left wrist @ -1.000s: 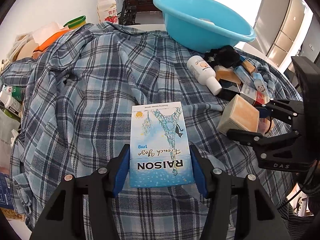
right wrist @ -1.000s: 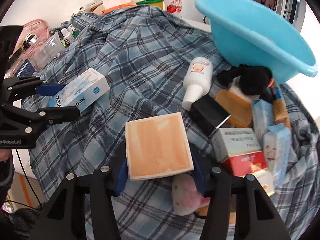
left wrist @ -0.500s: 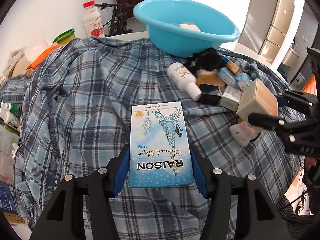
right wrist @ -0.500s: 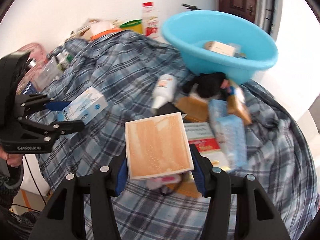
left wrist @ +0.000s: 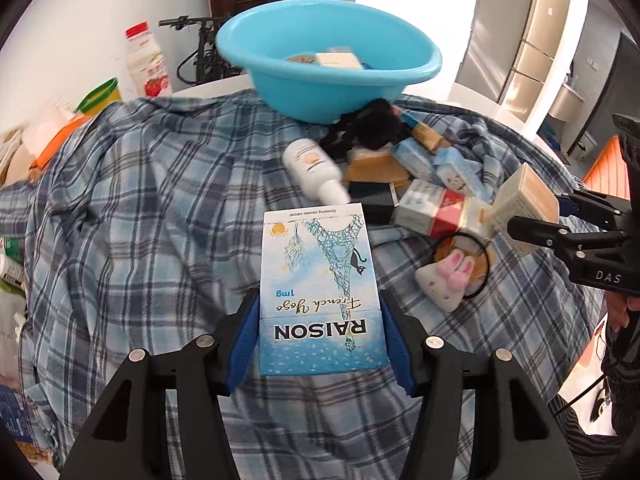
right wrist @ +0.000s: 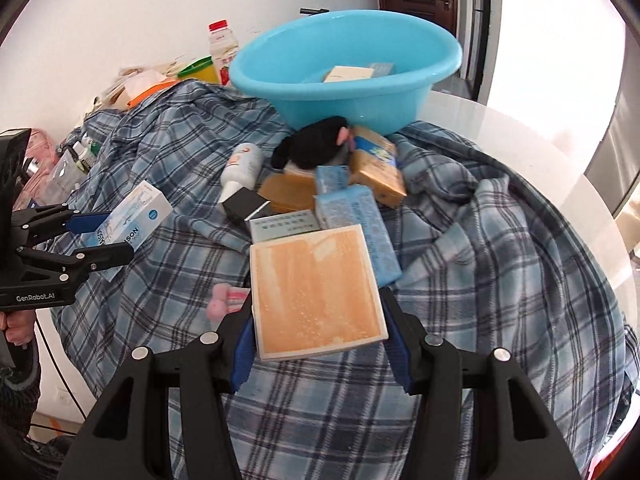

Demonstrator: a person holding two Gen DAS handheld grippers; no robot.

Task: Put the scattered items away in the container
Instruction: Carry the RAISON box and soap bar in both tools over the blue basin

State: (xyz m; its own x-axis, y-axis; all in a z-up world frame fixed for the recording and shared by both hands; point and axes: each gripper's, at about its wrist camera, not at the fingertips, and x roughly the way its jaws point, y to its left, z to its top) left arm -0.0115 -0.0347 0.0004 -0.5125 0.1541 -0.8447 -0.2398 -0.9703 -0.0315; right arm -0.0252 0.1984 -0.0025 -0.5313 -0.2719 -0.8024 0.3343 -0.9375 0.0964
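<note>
My left gripper [left wrist: 318,340] is shut on a blue-white RAISON box [left wrist: 318,288], held above the plaid cloth; it also shows in the right wrist view [right wrist: 132,220]. My right gripper [right wrist: 320,344] is shut on an orange-faced square box [right wrist: 316,292], seen at the right of the left wrist view [left wrist: 524,200]. The blue basin [left wrist: 320,80] stands at the back [right wrist: 344,96] with a few boxes inside. In front of it lies a pile: white bottle [left wrist: 312,168], black plush [right wrist: 316,148], several small boxes [right wrist: 352,208], a bunny-eared pouch [left wrist: 448,284].
A plaid shirt [left wrist: 140,200] covers the round white table [right wrist: 520,148]. A red-capped drink bottle [left wrist: 144,64] and a green-lidded tub [left wrist: 100,94] stand at the back left. Bags and bottles [right wrist: 68,164] crowd the left edge. A refrigerator [left wrist: 528,32] stands at the far right.
Both grippers have risen with their boxes and moved nearer the basin. The basin's inside has come into view. The right gripper's box has lifted clear of the pile.
</note>
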